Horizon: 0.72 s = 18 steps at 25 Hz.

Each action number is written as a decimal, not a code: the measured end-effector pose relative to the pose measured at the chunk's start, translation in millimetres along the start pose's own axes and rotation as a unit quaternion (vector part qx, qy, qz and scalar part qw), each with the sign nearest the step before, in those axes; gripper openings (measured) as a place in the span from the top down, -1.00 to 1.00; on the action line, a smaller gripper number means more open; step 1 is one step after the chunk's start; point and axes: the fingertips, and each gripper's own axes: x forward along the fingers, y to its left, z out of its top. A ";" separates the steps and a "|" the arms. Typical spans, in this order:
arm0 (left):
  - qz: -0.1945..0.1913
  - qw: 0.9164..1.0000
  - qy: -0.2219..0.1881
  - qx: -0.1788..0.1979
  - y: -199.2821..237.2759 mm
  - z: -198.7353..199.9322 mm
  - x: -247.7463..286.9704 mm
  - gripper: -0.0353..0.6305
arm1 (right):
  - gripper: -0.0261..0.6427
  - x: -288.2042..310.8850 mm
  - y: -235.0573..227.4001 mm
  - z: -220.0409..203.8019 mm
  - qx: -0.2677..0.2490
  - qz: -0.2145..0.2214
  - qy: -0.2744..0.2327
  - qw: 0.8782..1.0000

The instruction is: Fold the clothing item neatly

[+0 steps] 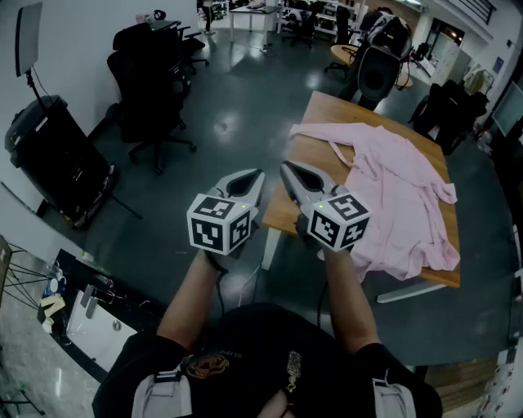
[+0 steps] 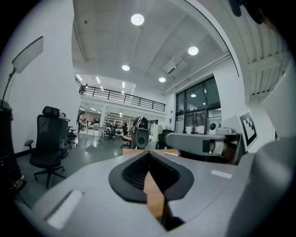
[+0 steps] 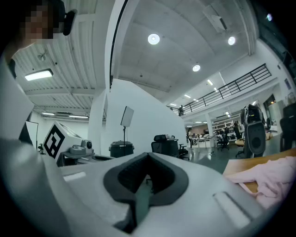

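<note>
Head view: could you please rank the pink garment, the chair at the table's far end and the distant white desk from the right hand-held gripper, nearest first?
From the right hand-held gripper:
1. the pink garment, just to its right on the table
2. the chair, past the table's far end
3. the white desk, far back

A rectangular wooden surface [image 1: 327, 110] on white legs stood on the dark glossy floor [image 1: 237, 106]. A crumpled pale pink cloth garment [image 1: 404, 196] lay spread across it.
</note>
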 end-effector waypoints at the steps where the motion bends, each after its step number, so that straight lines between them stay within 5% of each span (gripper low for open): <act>1: -0.001 1.000 0.000 0.000 0.0 0.7 1.6 0.87 | 0.91 0.7 -0.9 0.6 -0.001 0.000 0.000 1.000; 18: -0.032 0.999 0.009 0.007 -5.2 -3.7 11.1 0.87 | 0.91 -7.0 -12.8 0.1 0.014 -0.038 -0.022 0.999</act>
